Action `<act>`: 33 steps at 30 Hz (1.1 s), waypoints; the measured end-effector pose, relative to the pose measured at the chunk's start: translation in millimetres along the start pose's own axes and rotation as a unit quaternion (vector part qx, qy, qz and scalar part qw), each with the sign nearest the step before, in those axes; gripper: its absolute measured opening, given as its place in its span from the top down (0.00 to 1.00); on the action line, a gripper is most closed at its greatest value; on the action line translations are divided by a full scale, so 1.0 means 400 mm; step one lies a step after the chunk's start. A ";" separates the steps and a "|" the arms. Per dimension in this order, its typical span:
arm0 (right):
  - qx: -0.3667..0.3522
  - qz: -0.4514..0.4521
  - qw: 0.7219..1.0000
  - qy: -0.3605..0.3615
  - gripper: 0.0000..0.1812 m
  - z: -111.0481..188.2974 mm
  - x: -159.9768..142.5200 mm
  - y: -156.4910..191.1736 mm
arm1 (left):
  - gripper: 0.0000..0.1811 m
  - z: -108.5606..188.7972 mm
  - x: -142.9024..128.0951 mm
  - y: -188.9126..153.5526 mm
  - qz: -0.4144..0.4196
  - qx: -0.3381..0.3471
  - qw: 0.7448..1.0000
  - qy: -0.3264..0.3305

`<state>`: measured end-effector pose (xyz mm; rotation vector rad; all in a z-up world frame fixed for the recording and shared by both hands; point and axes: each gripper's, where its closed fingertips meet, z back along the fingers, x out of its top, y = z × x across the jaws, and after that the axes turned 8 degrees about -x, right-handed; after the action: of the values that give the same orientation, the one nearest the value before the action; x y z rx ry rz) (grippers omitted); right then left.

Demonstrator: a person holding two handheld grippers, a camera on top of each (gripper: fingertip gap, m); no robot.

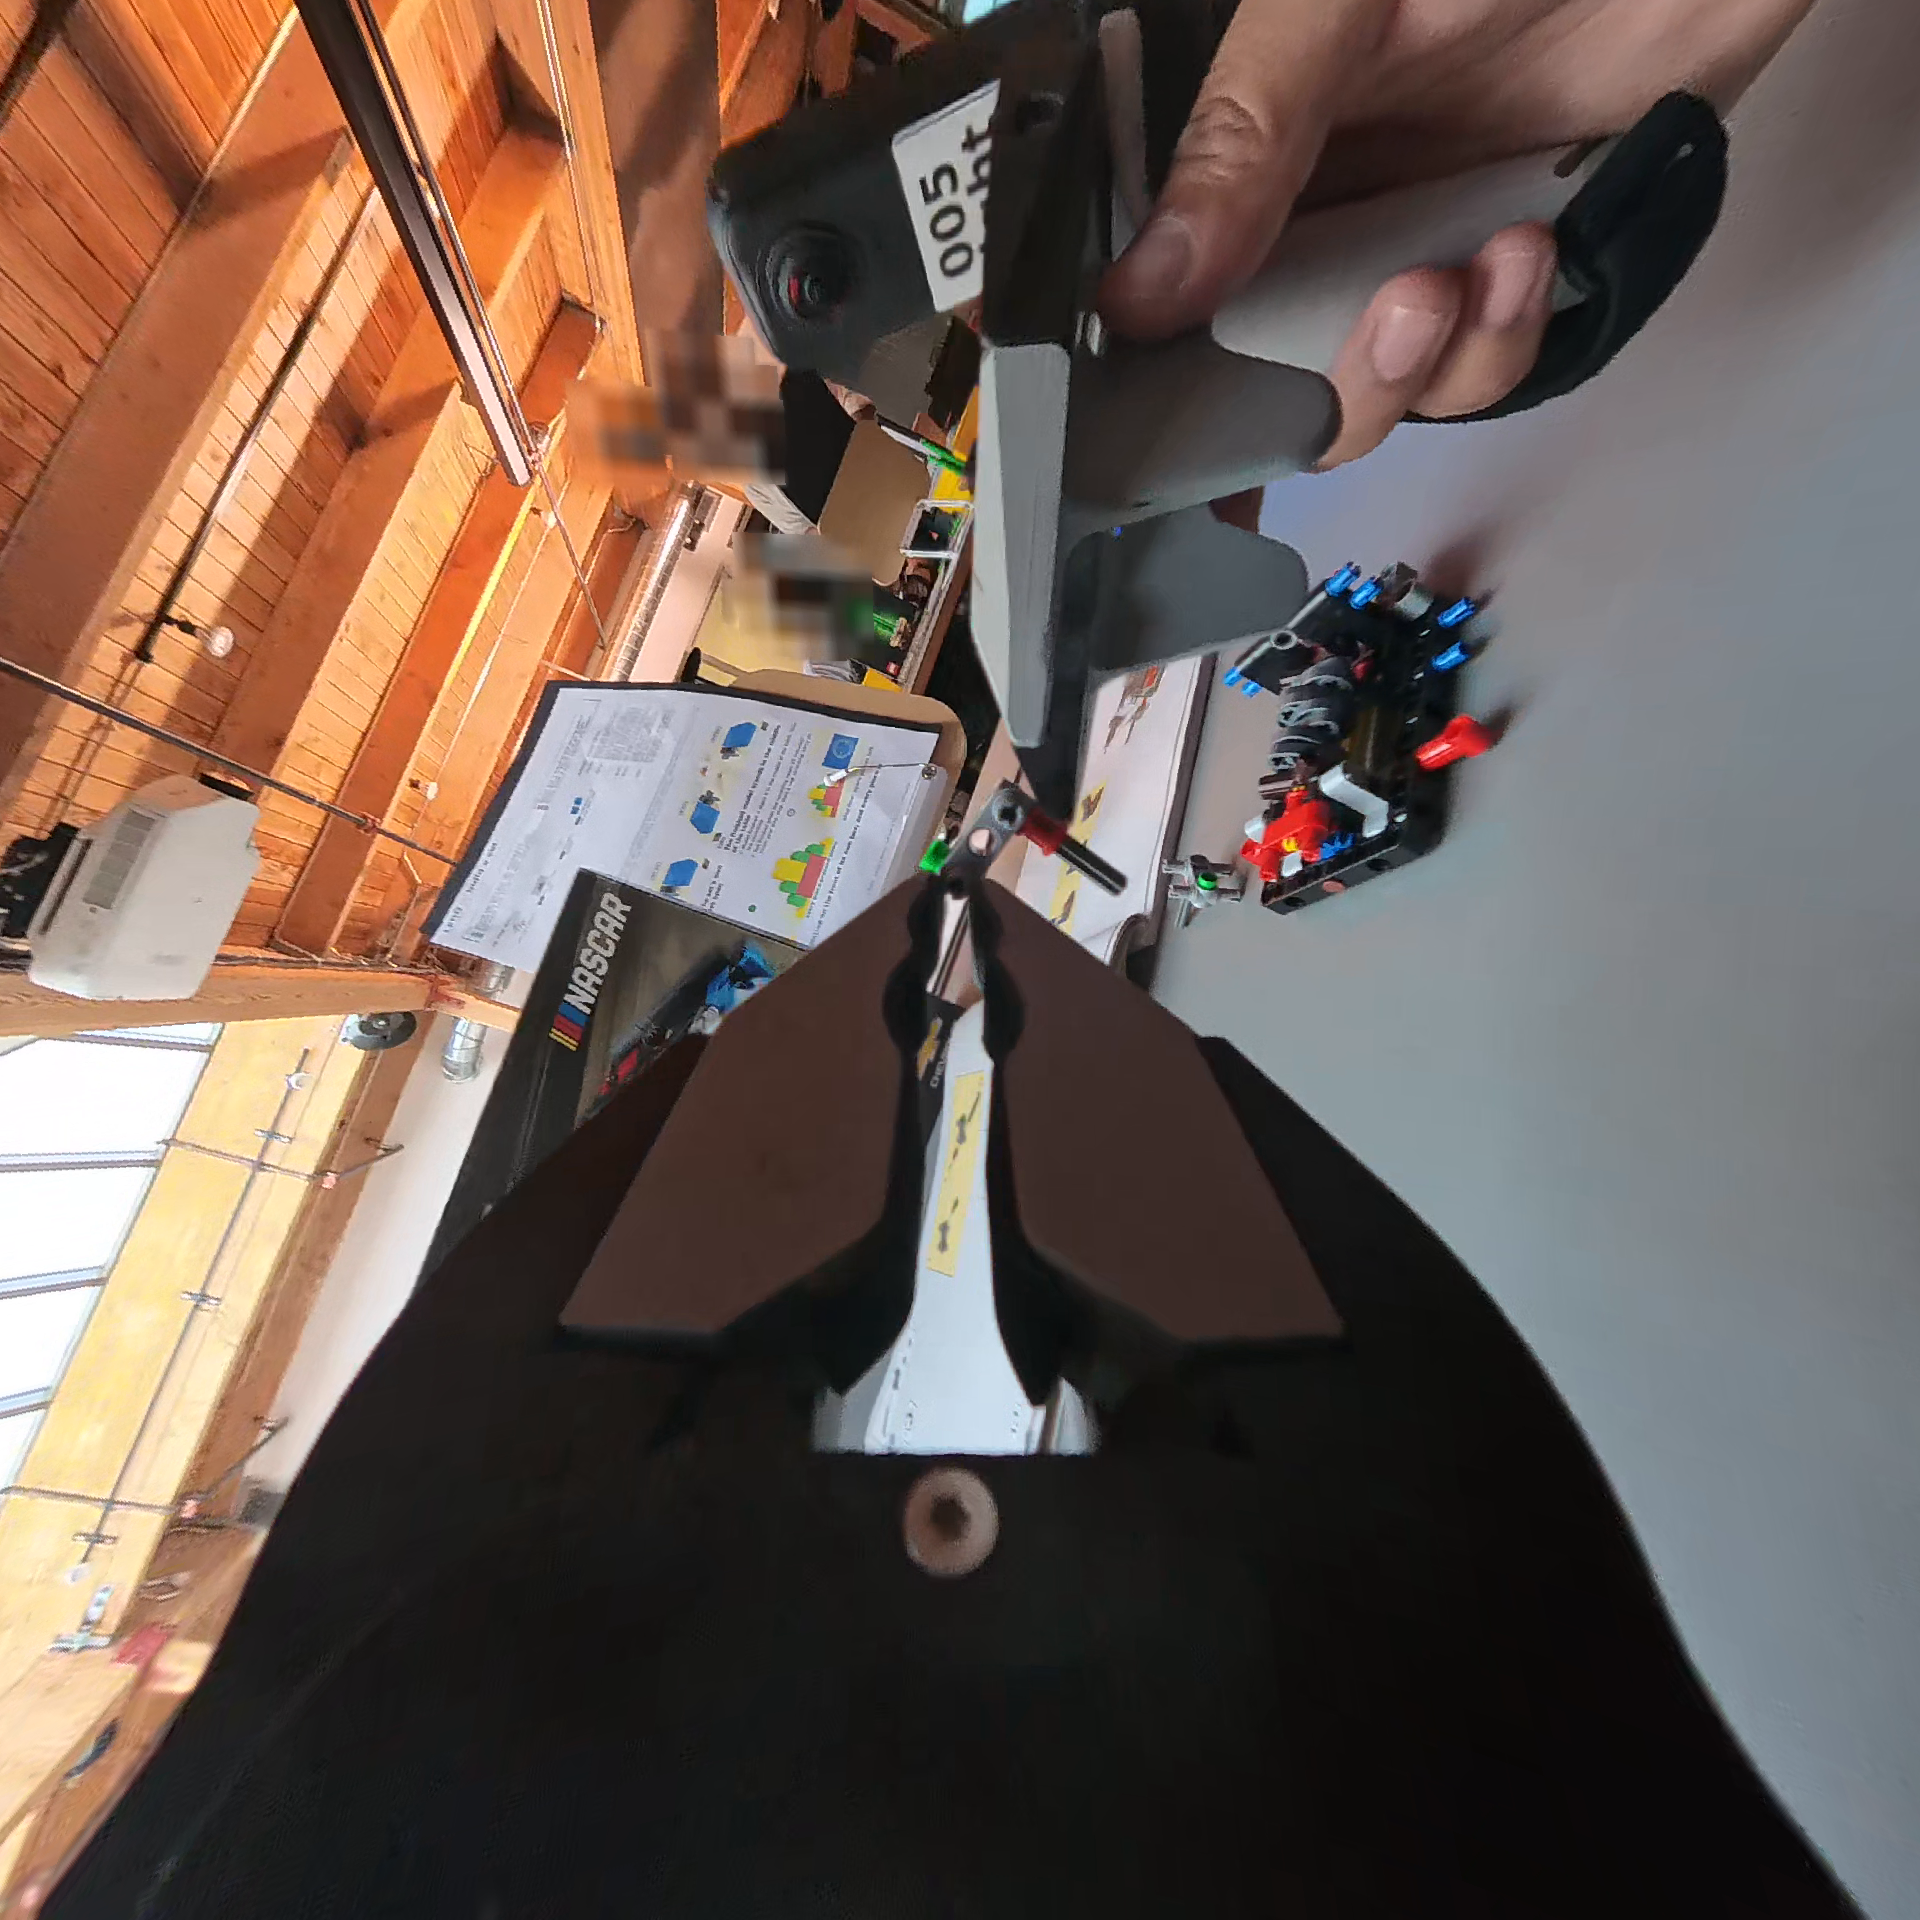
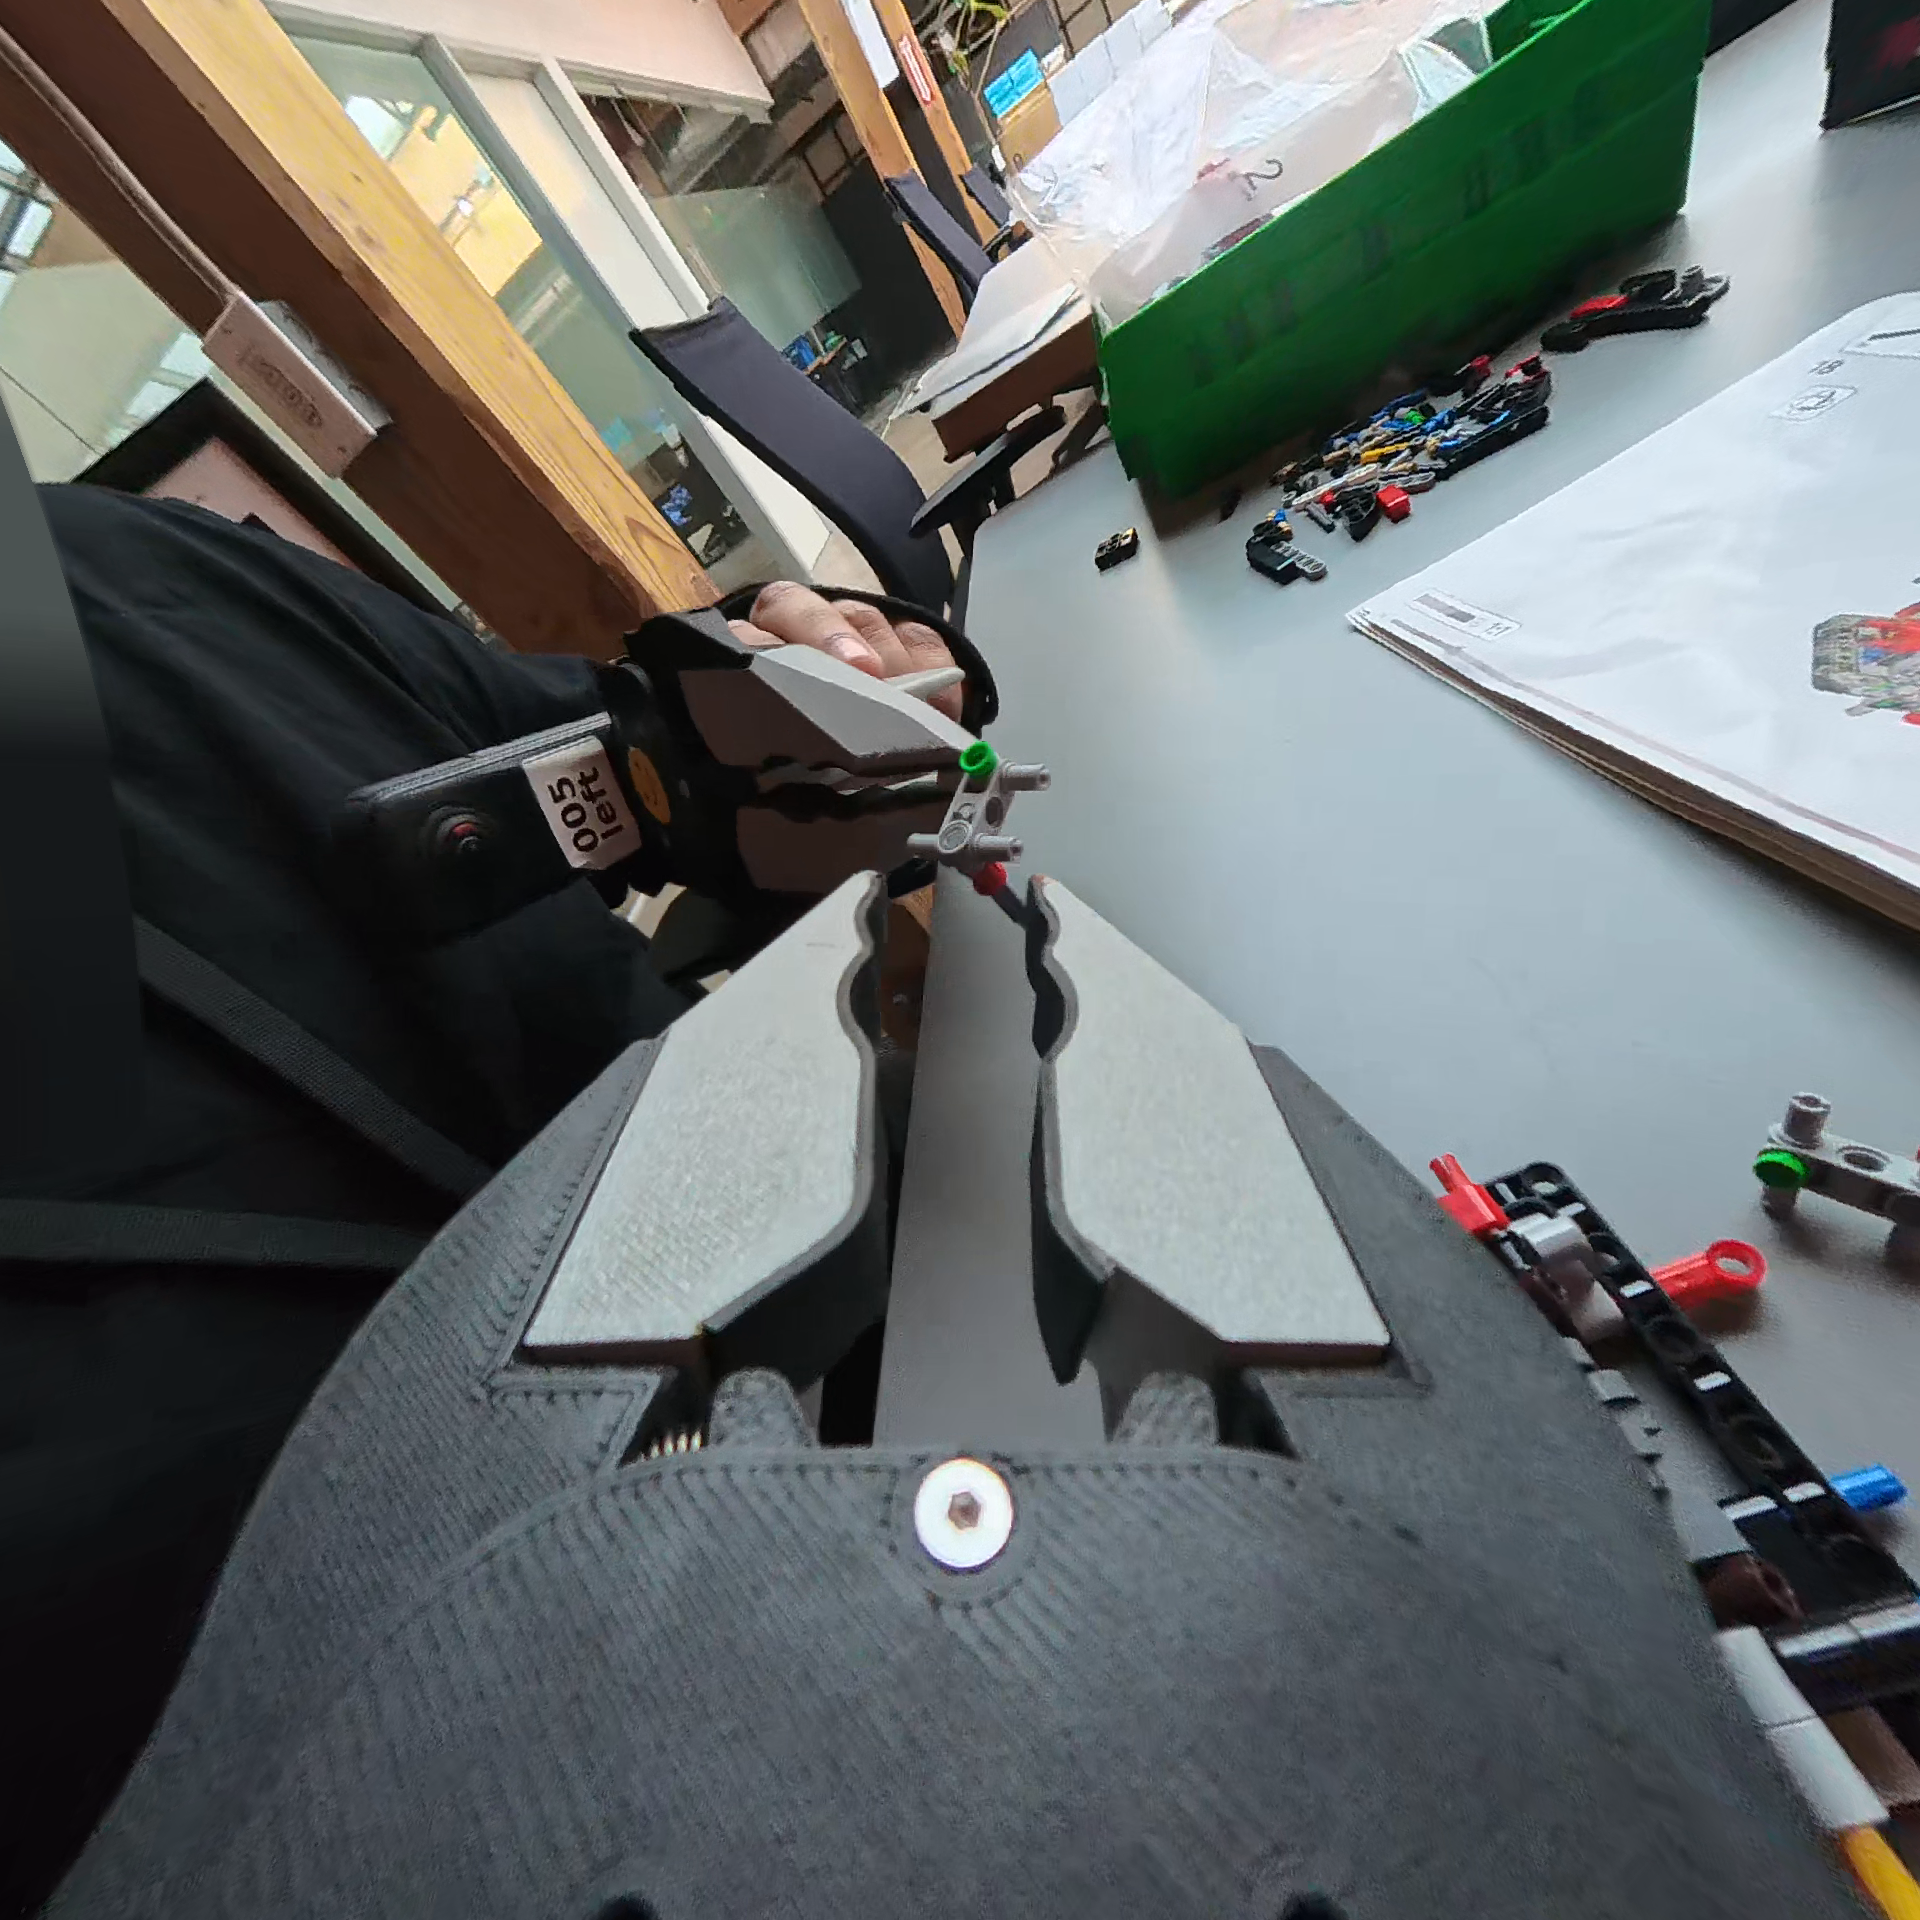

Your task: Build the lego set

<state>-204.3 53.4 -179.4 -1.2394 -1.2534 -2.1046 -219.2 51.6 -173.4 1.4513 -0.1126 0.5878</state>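
My left gripper (image 1: 951,904) is shut on a small grey connector piece (image 1: 987,826) with a green pin (image 1: 935,854), held in the air above the table. It also shows in the right wrist view (image 2: 935,795) with the piece (image 2: 971,816). A black axle (image 1: 1086,860) with a red bush (image 2: 990,881) sticks out of the piece's lower end. My right gripper (image 2: 961,883) faces the piece with its jaws apart. The axle lies beside its right fingertip (image 2: 1044,904). The partly built black frame (image 1: 1351,748) lies on the grey table (image 2: 1247,831).
A second grey piece with a green pin (image 2: 1839,1164) lies by the frame (image 2: 1621,1309). An open instruction booklet (image 2: 1662,623), a pile of loose parts (image 2: 1403,447) and a green bin (image 2: 1403,270) lie farther off. The set's box (image 1: 623,997) stands behind. Both grippers' tips are close together, under 4 cm apart.
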 end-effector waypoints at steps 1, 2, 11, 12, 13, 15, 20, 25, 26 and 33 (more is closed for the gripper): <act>0.001 0.008 1.000 -0.002 0.91 0.003 0.003 0.005 | 0.99 -0.002 -0.003 -0.003 0.010 -0.006 1.000 0.000; 0.002 0.015 1.000 -0.002 0.93 0.005 0.004 0.008 | 0.99 -0.004 -0.006 -0.009 0.026 -0.017 1.000 0.000; -0.192 0.180 0.961 0.082 0.81 -0.004 -0.038 -0.063 | 0.99 -0.049 -0.068 -0.092 0.201 -0.164 0.963 0.074; -0.218 0.208 0.949 0.092 0.82 -0.006 -0.043 -0.071 | 0.99 -0.052 -0.068 -0.107 0.224 -0.188 0.953 0.080; -0.240 0.235 0.937 0.096 0.85 -0.006 -0.045 -0.077 | 0.99 -0.054 -0.071 -0.116 0.247 -0.203 0.943 0.091; -0.263 0.276 0.918 0.113 0.89 -0.009 -0.054 -0.080 | 0.99 -0.055 -0.069 -0.131 0.277 -0.228 0.928 0.098; -0.292 0.315 0.889 0.161 0.95 -0.008 -0.088 -0.101 | 0.99 -0.050 -0.067 -0.149 0.311 -0.261 0.907 0.111; -0.276 0.289 0.901 0.167 1.00 -0.002 -0.099 -0.108 | 0.99 -0.047 -0.052 -0.164 0.359 -0.299 0.879 0.099; -0.272 0.284 0.904 0.165 1.00 -0.002 -0.099 -0.107 | 0.99 -0.047 -0.050 -0.165 0.368 -0.305 0.873 0.096; -0.245 0.268 0.917 0.165 0.91 -0.010 -0.107 -0.093 | 0.99 -0.052 -0.078 -0.176 0.417 -0.325 0.840 0.122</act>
<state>-209.3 65.2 -234.7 -1.1663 -0.1958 -2.1244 -220.6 61.6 -252.4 0.5895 -0.7001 1.2926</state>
